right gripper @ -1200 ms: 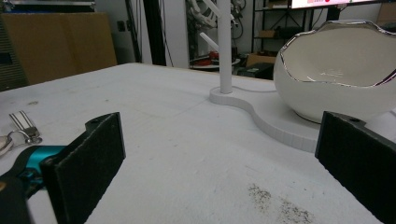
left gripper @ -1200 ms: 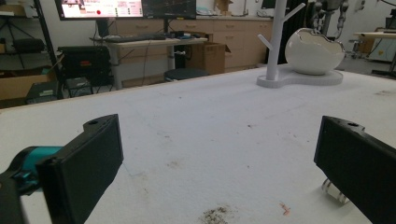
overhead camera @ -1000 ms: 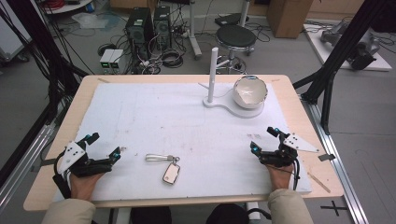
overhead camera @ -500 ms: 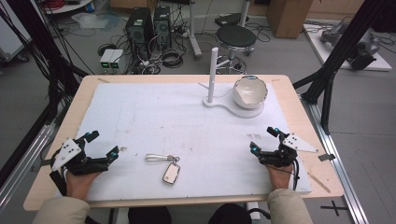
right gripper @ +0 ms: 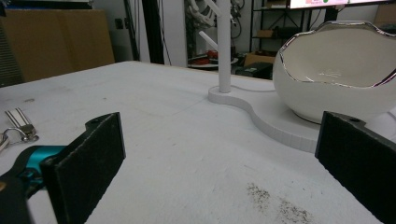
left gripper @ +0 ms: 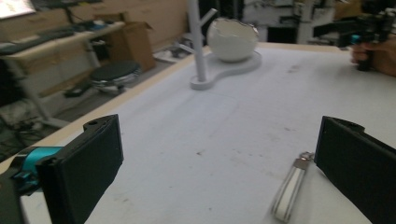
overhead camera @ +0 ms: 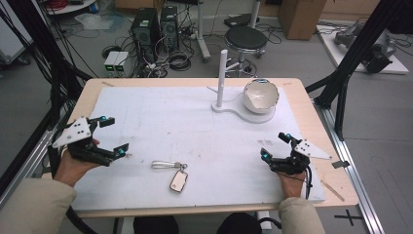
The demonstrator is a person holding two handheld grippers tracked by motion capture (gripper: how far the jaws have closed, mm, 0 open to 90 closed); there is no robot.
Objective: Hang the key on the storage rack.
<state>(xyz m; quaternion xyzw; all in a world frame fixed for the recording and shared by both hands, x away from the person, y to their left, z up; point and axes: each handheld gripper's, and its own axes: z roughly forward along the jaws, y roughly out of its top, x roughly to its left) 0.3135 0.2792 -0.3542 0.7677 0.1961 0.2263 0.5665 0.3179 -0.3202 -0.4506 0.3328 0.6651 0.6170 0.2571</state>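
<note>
White mat (overhead camera: 185,122): one key fob with strap (overhead camera: 173,174), one egg-shaped bowl (overhead camera: 261,95), one stand (overhead camera: 223,80). Left gripper (overhead camera: 111,135), right gripper (overhead camera: 276,146): jaws apart, empty.

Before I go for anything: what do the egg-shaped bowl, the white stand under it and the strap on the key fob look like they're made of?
Bowl: likely glazed ceramic, glossy white with a shiny metallic-looking jagged rim.
Stand: matte white, uniform and seamless, probably plastic; painted wood is possible.
Strap: flat, pale and soft-looking with a metal clasp, likely webbing or leather; too blurred to tell which.
</note>
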